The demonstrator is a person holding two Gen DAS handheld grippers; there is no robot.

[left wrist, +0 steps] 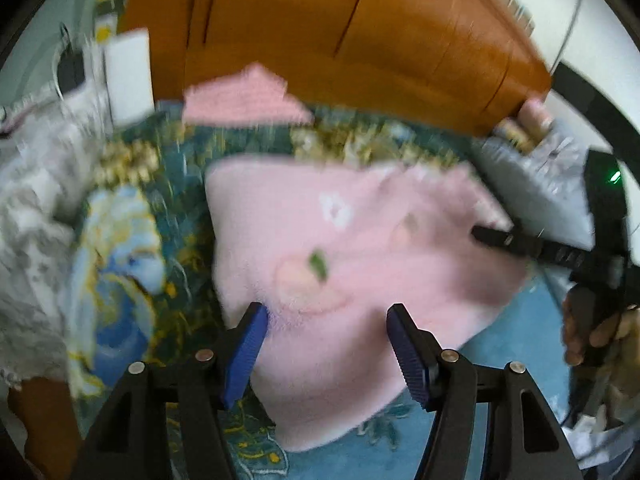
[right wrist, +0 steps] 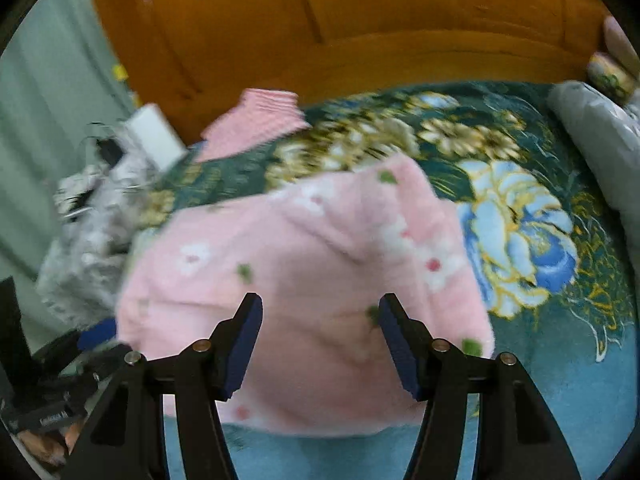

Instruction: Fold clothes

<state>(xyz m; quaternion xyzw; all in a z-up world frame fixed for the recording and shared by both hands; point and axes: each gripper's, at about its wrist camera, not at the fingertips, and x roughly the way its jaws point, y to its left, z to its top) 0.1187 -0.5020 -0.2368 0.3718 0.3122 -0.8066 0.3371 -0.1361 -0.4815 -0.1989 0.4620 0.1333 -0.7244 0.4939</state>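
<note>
A fuzzy pink garment (left wrist: 332, 280) with small flower prints lies partly folded on the floral bedspread; it also shows in the right wrist view (right wrist: 312, 276). My left gripper (left wrist: 326, 344) is open and hovers just above its near part. My right gripper (right wrist: 320, 340) is open and empty over the same garment's near edge. The right gripper also shows in the left wrist view (left wrist: 504, 238) at the garment's right edge. A folded pink ribbed garment (left wrist: 244, 98) lies at the back by the headboard, also in the right wrist view (right wrist: 256, 120). Both views are blurred.
The bedspread (right wrist: 520, 220) is teal with large blue and gold flowers. An orange wooden headboard (left wrist: 340, 32) stands behind. A grey-white crumpled cloth pile (left wrist: 36, 200) lies at the left, a grey pillow (right wrist: 600, 140) at the right. A white box (left wrist: 128, 76) sits at back left.
</note>
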